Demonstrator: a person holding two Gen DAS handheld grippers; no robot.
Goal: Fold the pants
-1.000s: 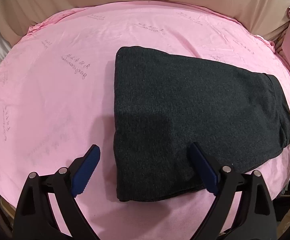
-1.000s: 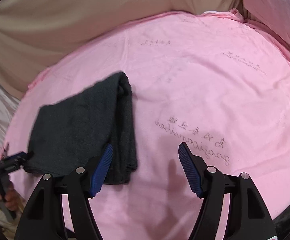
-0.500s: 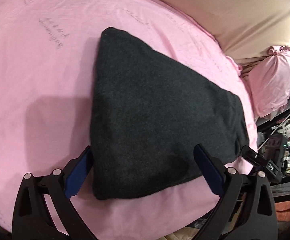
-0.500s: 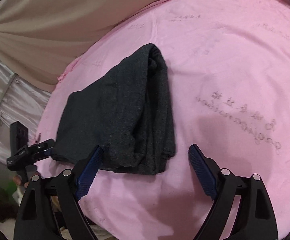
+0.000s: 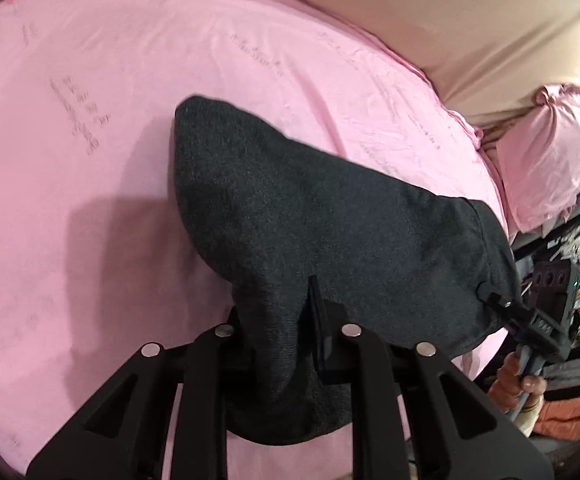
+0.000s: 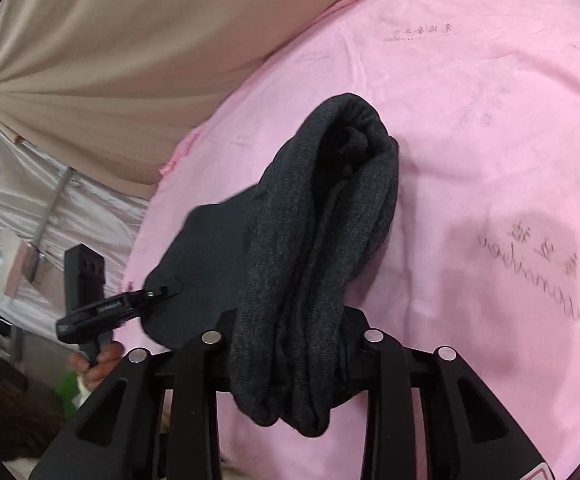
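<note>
- Already folded into a thick dark grey bundle, the pants [image 5: 330,216] lay on a pink sheet [image 5: 89,200] spread over what looked like a bed, with the near edge raised off the sheet.
- Its long axis ran across the person, from the left hand-held gripper [image 5: 277,320] to the right hand-held gripper [image 6: 290,340]; the shorter side pointed away toward the beige drape [image 6: 109,60] behind.
- Both hand-held grippers had just been closing, and each was clamped on an end of the bundle's near edge; the right one pinched several stacked layers.
- Likely risk: the loose layers at the right end could slide out of that bite, since they bulged beyond the pads, and the fold would fall open.
- Uneven lifting by the two hands could twist the bundle or drag and wrinkle the sheet.
</note>
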